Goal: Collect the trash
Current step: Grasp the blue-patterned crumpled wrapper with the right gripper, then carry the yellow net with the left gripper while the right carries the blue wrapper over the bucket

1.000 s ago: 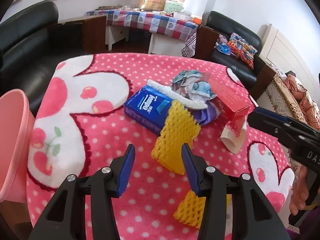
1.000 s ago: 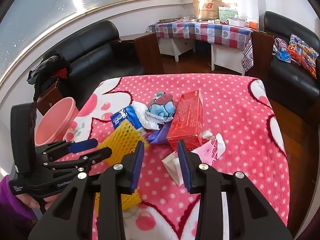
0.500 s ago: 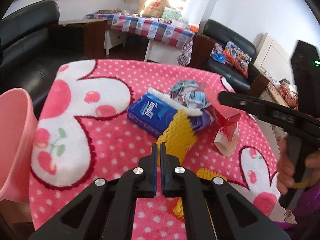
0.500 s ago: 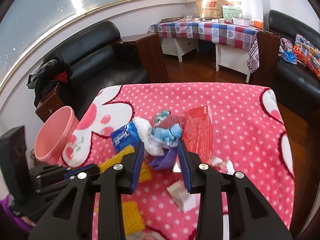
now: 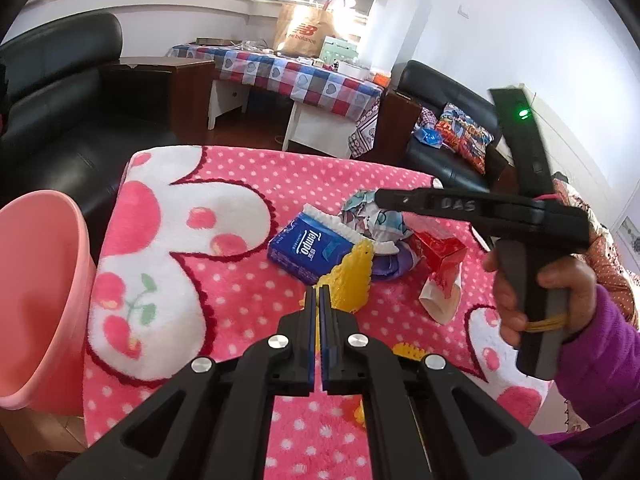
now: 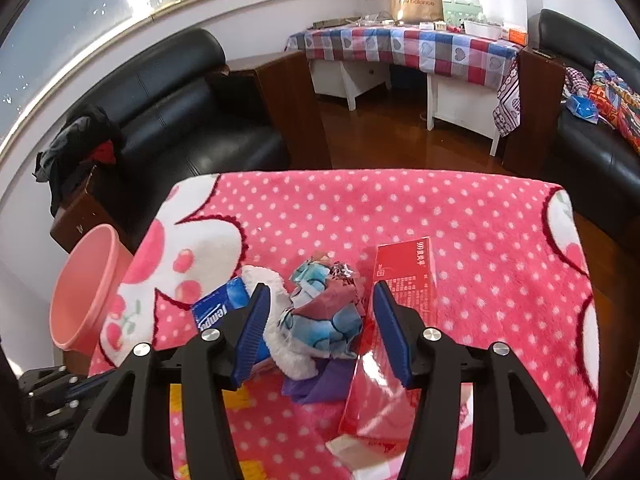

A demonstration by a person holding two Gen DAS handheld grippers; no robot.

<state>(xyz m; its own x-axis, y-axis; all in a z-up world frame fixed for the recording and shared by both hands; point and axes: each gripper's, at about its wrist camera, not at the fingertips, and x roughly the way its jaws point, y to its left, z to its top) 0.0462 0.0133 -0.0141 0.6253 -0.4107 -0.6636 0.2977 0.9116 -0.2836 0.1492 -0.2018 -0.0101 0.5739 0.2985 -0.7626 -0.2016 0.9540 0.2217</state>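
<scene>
Nearest the left camera, the left tool [image 5: 319,300] has its blue-padded jaws pressed almost together on the lower edge of a yellow foam net sleeve [image 5: 352,280], a soft open mesh that stands up limply from the grip, probably pinched there so it can be carried to the bin. The right tool [image 6: 318,320] hangs wide open and holds nothing, its jaws straddling a crumpled blue-and-white printed wrapper ball [image 6: 320,316], which looks like its next pick. Around that ball lie a glossy blue tissue pack [image 5: 310,250], a white fluffy strip [image 6: 276,336] and a stiff red cardboard carton [image 6: 394,340], all heaped on the counter's fleecy pink polka-dot blanket [image 6: 460,216]. A smooth pink plastic bin [image 5: 38,296] waits beside the counter's left edge.
</scene>
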